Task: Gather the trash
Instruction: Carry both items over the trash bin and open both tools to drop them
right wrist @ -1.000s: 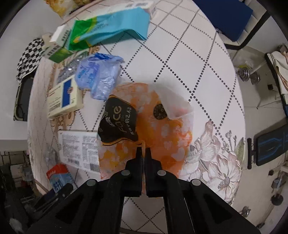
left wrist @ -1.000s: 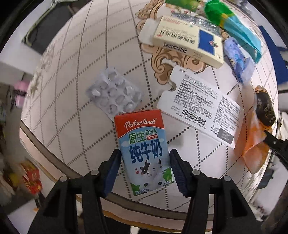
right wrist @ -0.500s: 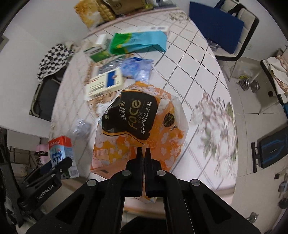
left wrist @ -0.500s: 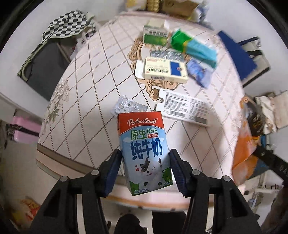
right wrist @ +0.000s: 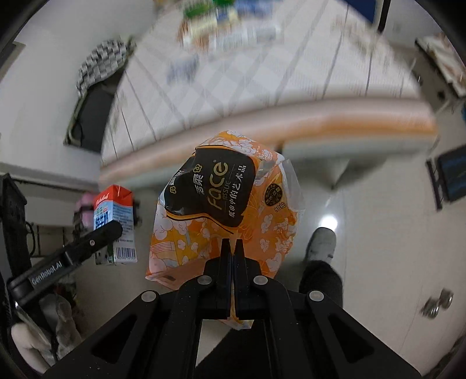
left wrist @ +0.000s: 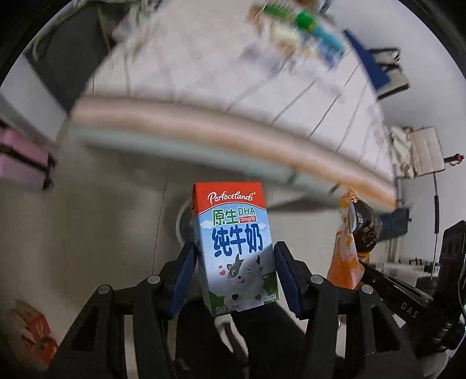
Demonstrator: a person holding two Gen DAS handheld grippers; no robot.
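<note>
My left gripper [left wrist: 236,271] is shut on a small milk carton [left wrist: 234,247] with a red top and blue front, held upright in the air past the table's edge. The carton [right wrist: 115,224] and the left gripper's finger also show at the left of the right wrist view. My right gripper [right wrist: 232,256] is shut on the lower edge of an orange and black tissue wrapper [right wrist: 224,204], which hangs off the table over the floor. The same wrapper [left wrist: 351,242] appears at the right of the left wrist view.
The table [left wrist: 233,140] with the tiled cloth lies beyond both grippers, its rim blurred; boxes and wrappers [right wrist: 221,20] remain at its far side. A person's grey shoe [right wrist: 320,242] stands on the glossy floor. A pink case [left wrist: 20,163] sits at the left, a blue chair [left wrist: 375,67] at the far right.
Both grippers have pulled back off the table, carrying the milk carton and the tissue wrapper out over the floor. The table has receded to the top of both views.
</note>
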